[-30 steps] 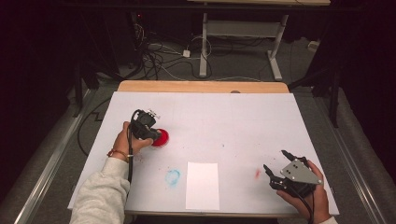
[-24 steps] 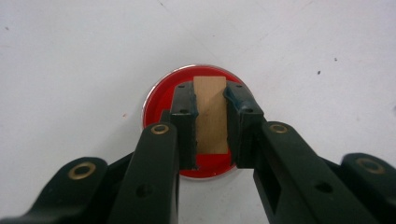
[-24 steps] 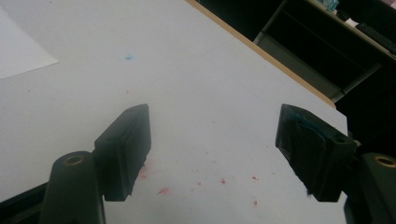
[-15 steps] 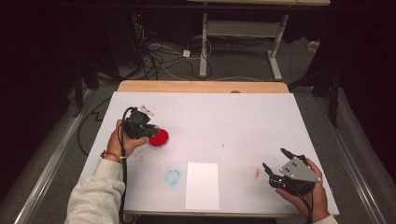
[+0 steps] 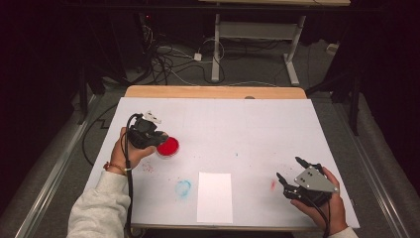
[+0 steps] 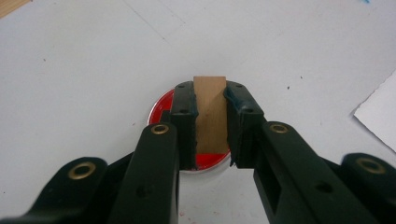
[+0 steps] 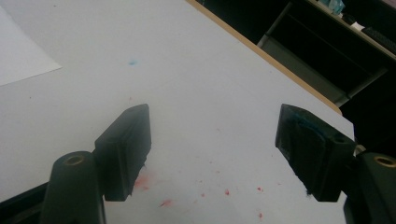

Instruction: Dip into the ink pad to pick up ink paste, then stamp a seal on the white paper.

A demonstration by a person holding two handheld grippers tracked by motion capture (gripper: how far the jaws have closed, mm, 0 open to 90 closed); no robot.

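White paper covers the counter [image 5: 257, 124], which sits in a dark room with cables on the floor behind it. On it lie a red ink pad [image 5: 168, 147] in a round tin, a blank white sheet [image 5: 214, 197] near the front edge, and smears of blue and red ink.

The left gripper [image 6: 211, 116] is clamped on a small wooden stamp block [image 6: 210, 114], which hangs directly over the ink pad; whether its face touches the ink cannot be told. The right gripper [image 7: 215, 154] rests near the counter's front right corner, its jaws wide apart and holding nothing.

Likely risks: the block is narrow and smooth, so a tilt in the grip could ink only one edge and leave a patchy print. Wet ink could drip or brush the counter on the way to the sheet, adding to the existing stains. The unweighted sheet could slide or lift with the stamp if the right gripper does not steady it.

The block is pale tan wood, plain, rectangular and upright between the pads.
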